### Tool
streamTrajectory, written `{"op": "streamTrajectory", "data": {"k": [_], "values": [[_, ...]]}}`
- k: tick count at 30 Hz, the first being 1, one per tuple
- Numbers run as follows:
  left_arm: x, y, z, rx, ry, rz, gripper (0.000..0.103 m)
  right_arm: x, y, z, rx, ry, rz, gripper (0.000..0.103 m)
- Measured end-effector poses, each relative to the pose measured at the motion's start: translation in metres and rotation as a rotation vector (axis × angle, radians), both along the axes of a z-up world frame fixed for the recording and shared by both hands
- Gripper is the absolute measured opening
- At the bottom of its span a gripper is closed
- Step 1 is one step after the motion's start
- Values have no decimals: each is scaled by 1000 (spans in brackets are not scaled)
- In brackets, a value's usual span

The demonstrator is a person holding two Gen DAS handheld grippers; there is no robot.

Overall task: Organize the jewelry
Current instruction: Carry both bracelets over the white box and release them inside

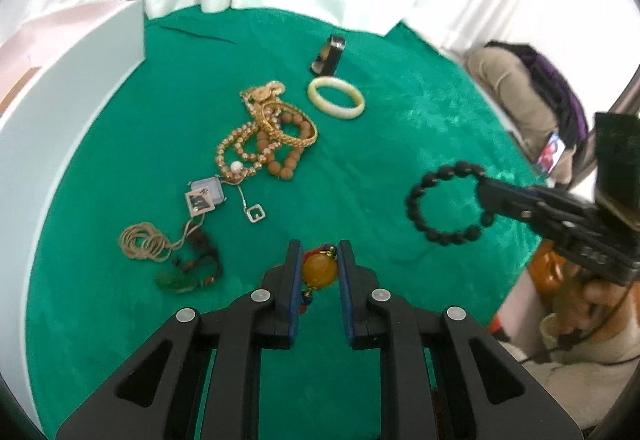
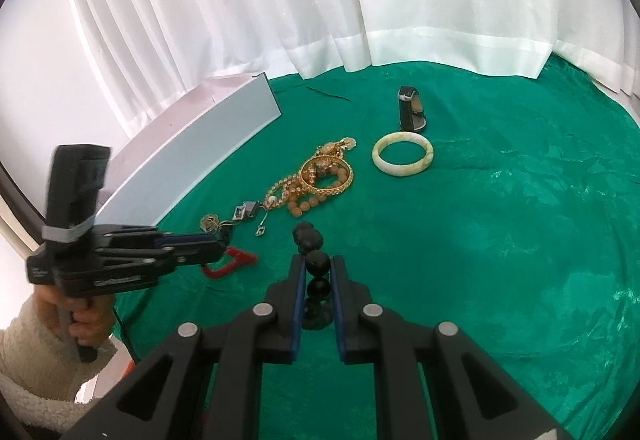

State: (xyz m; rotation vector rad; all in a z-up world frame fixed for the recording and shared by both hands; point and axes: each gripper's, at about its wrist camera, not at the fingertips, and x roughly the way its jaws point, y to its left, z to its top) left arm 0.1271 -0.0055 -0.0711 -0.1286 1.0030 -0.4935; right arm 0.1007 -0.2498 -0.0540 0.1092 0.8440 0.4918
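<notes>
A green cloth (image 1: pixel 400 167) fills both views; a tangled gold pile (image 1: pixel 268 127) lies at its centre. The right gripper (image 2: pixel 318 272) is clamped on a black bracelet (image 1: pixel 444 205), lifted clear. The left gripper (image 1: pixel 320 268) pinches an amber bead (image 1: pixel 319 271), likely to sort it separately.

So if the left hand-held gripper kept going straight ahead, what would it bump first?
Probably the green cloth just past its amber bead; farther on lies the gold and bead pile, though depth is unclear.
</notes>
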Motion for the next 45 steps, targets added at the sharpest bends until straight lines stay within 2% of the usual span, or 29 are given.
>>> {"op": "streamTrajectory", "data": {"k": [7,12,16,20,22,24,26,28,33,37,38,39,40,41,42,43,45], "values": [[-19,40,29,-96,-17,114,16,-3,14,17,3,-21,46,13],[-33,92,67,-97,-62,251,16,7,58,50,0,-74,175,13],[-44,150,108,-28,-148,429,16,22,115,88,39,-130,313,13],[-43,196,122,78,-193,590,16,43,190,119,97,-158,442,13],[-35,219,113,139,-182,676,16,57,233,126,126,-145,498,13],[-27,234,100,173,-160,723,16,73,275,125,161,-92,541,13],[-16,251,79,196,-112,771,16,92,316,112,171,-25,552,13],[-9,268,53,200,-52,808,16,109,353,87,134,36,565,13],[-4,281,19,223,17,843,16,128,388,36,33,94,539,13],[-5,277,15,238,28,829,16,145,389,18,0,111,494,15],[-4,276,13,255,31,817,17,149,389,16,-35,103,471,16],[-2,275,13,273,33,810,19,153,388,14,-76,87,433,20],[-2,273,14,294,30,805,30,155,385,14,-102,74,409,30],[-4,270,14,336,26,805,42,154,382,16,-112,65,399,51],[-4,269,14,363,18,811,65,152,379,19,-107,56,399,55],[-8,268,15,390,4,819,78,148,377,20,-94,49,415,55],[-11,265,12,451,-10,821,80,138,381,17,-110,45,463,55]]}}
